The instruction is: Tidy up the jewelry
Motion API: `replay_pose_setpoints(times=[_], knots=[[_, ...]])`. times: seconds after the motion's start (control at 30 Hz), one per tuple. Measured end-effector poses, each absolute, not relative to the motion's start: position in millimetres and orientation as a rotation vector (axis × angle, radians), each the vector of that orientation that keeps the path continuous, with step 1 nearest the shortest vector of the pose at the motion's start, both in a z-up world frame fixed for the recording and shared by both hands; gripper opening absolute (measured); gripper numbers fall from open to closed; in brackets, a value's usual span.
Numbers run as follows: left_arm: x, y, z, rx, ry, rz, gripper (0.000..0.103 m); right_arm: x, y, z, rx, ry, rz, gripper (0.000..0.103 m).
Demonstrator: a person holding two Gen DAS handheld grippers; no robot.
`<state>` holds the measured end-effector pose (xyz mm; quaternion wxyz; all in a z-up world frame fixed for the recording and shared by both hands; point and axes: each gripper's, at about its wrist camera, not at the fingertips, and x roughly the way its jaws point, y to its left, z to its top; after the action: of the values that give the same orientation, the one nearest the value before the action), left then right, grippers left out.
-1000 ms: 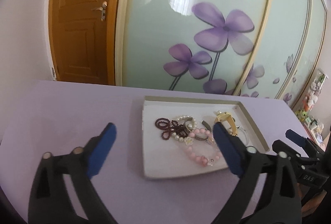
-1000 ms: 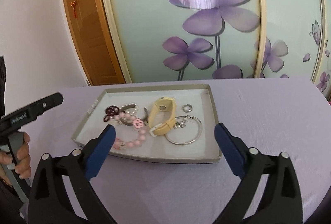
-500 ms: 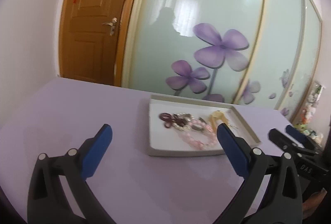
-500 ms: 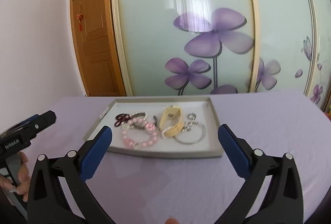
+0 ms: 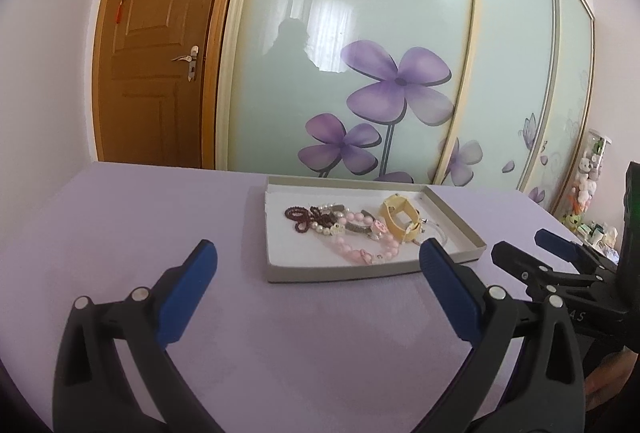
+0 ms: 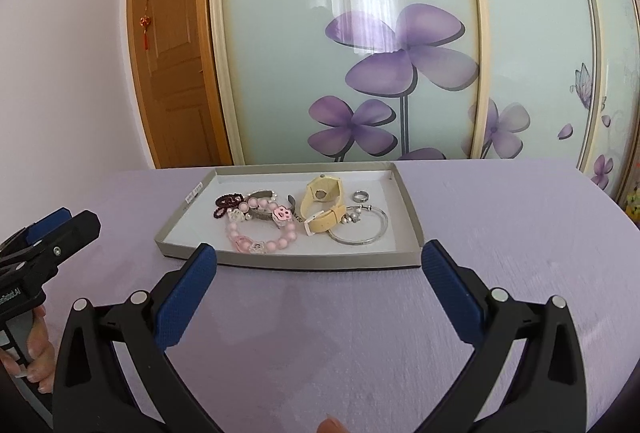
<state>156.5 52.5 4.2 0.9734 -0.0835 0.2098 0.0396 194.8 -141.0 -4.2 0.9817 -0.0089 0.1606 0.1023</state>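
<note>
Facing the jewelry tray [image 6: 408,207] straight ahead, the right gripper [image 6: 318,265] hangs wide apart and nearer; the left gripper [image 5: 318,267], equally wide and empty, sits off-centre.

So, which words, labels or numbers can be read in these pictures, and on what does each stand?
"AS": end of a white marking on the right claw's body; the start is hidden.
White lettering on the left claw's body: too blurred to read.
White sticker on the tray's left rim: print too small.
Grey band beside the yellow watch: letters not legible.

Left claw [image 5: 318,257] gapes before the jewelry tray [image 5: 360,273].
</note>
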Motion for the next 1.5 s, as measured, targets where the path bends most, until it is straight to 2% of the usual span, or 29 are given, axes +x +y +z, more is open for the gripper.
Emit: replay_pose_setpoints(times=[1.5], knots=[[154.3,40.0,7.6,-0.173,0.436,0.026,0.101,189.1,-142.8,0.7,0.000,0.313,0.223,0.102]])
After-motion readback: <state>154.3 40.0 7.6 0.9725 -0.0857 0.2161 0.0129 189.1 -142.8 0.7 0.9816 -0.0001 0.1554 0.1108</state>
